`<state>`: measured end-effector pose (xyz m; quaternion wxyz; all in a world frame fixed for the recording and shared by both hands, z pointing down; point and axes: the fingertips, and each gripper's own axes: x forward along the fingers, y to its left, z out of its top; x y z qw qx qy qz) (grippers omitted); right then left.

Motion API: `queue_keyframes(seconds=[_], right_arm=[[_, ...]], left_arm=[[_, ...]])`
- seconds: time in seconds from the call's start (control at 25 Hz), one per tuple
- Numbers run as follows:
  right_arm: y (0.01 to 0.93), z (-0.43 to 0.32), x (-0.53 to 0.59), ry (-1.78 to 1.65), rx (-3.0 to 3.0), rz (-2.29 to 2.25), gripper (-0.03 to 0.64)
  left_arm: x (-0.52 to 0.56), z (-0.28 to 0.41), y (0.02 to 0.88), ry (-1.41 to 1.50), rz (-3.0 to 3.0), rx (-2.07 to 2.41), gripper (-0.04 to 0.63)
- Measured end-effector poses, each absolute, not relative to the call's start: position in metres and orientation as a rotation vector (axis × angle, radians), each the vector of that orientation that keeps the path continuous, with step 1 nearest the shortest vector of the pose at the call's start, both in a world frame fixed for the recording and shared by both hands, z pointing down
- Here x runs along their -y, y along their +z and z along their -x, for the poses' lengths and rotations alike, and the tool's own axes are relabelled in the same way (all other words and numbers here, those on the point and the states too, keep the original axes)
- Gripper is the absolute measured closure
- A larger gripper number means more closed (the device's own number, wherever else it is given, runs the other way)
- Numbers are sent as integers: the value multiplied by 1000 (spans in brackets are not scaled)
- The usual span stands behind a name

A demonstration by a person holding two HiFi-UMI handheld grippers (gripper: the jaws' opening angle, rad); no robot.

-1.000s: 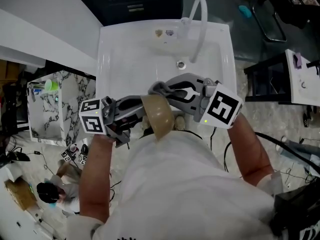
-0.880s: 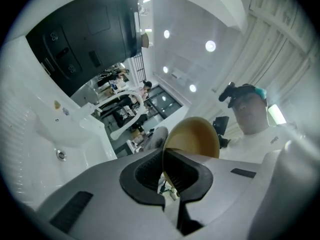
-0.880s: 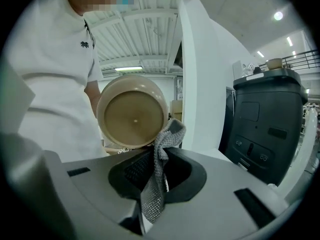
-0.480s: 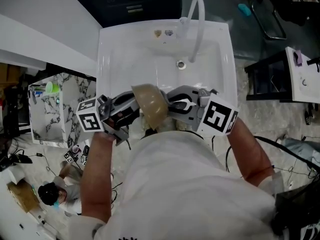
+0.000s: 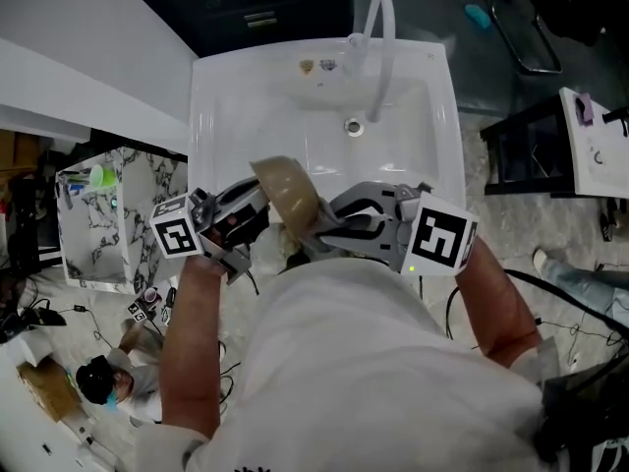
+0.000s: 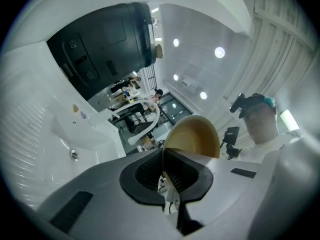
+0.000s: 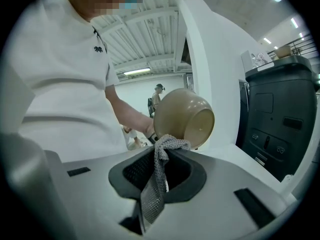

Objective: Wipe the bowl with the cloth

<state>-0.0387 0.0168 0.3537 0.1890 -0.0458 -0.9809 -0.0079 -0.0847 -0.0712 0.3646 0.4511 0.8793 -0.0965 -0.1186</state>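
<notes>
Head view: over the sink (image 5: 226, 116), our left gripper (image 5: 261, 205) pinches the rim of the bowl (image 5: 291, 197) and our right gripper (image 5: 316, 232) clamps the cloth (image 7: 161, 159) beside it; we judge a hard wipe could twist the bowl loose.

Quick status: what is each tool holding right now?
Left tool: closed on the rim of the bowl.
Right tool: closed on the cloth.

No legible text or numbers
</notes>
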Motion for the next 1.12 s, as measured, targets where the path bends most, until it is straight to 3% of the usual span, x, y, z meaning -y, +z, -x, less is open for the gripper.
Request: queue_keyframes(seconds=[1.12], right_arm=[[280,31,35,120,3120,29,571]], left_arm=[[38,62,382,-128,-2160,7,577]])
